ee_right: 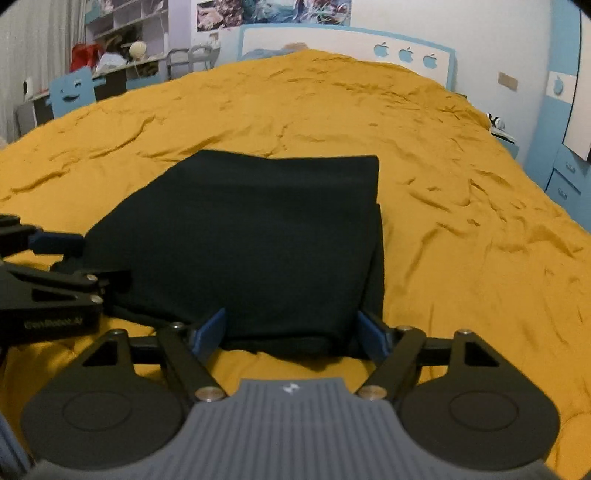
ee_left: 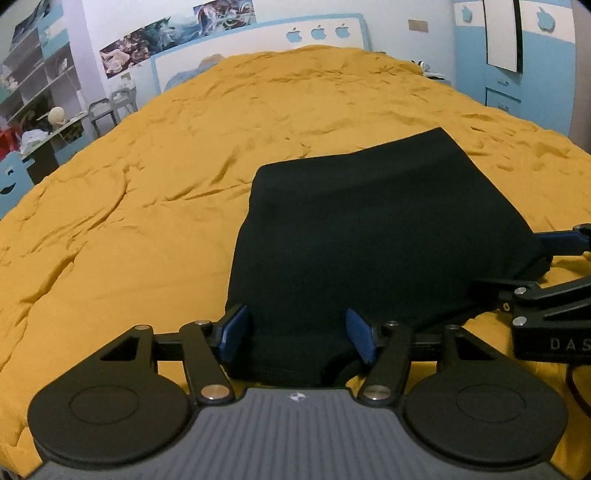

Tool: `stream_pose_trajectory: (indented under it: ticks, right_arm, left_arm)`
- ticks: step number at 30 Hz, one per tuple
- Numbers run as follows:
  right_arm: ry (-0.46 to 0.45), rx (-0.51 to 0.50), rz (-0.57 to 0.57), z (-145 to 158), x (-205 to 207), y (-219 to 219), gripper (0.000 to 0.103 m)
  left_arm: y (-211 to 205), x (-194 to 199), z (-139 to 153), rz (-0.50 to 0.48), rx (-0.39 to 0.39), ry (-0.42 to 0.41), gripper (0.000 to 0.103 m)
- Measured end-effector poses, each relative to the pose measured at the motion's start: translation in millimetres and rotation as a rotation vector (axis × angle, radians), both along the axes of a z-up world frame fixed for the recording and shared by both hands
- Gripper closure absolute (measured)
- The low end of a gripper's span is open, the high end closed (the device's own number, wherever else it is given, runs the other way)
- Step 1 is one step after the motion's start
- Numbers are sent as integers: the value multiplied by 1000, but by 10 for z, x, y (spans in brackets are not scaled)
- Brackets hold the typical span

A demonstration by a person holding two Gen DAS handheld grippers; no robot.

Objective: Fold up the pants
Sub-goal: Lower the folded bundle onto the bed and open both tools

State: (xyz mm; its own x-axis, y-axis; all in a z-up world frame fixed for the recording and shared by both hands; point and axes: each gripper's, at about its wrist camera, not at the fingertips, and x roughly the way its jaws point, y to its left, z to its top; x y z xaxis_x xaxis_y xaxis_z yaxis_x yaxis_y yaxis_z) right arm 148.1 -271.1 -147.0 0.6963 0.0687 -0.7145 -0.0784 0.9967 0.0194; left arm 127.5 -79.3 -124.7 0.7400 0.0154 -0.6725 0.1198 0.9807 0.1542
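The only lettering that reads clearly is "DAS", white on black, at the right edge of the left wrist view, on the body of the right gripper (ee_left: 554, 266) reaching in from that side. In the right wrist view the left gripper (ee_right: 70, 258) enters at the left edge with a line of pale print on its body, too blurred to read. Blue apple shapes mark the white headboard (ee_left: 317, 33) and the blue wardrobe (ee_left: 543, 22).

The pants (ee_left: 369, 229), black and folded into a compact block, lie on the yellow bed cover (ee_left: 147, 184), in the lower middle of both views.

In the left wrist view the left gripper (ee_left: 297, 334) has its jaws apart, the blue pads (ee_left: 232, 332) standing either side of the near edge of the pants without pressing on the cloth. In the right wrist view the right gripper (ee_right: 291, 328) likewise has its jaws spread, pads either side of the near edge of the pants (ee_right: 251, 236), not clamped.

Open shelves (ee_right: 125, 18) in the upper left of the right wrist view hold clutter too small to name; a red bag (ee_right: 83, 53) and a pale round ball (ee_right: 138, 48) sit on the desk below. That view alone shows a blue chair back with a face cut-out (ee_right: 72, 90). The left wrist view alone shows a white panel (ee_left: 502, 33) on the wardrobe at upper right.
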Motion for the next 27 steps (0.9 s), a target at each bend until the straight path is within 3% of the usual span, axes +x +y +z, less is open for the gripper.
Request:
stream_pose_trajectory:
  ticks: [4,6,7,10,16,21,27]
  right_arm:
    - [3,6,6,202,-6,-43,31]
    - [-13,37,-10,375,-47,-97,26]
    - [-33,62,-21,492,-72,-134,21]
    - [-95,94,-40,816,-193,-169,21]
    - [-211,126,-78,1285,-628,-96,21]
    - [-208,109,-101,1272,-955,48,21]
    - [-179,98,-114,1103,-1208,140,21]
  left_arm:
    - [130,-56,193,24,-79,-12,31]
    - [185,-111,351,41,-121,-38,31]
    - [206,-147,437,44,-128,-55,30]
    - [227,-281,706,63,-113,-115,20]
    - [239,-636,1152,80,-124,-238,9]
    - [168,-794,1185,94,-107,-239,3]
    - [157,-895,977,92,-121,-135,3]
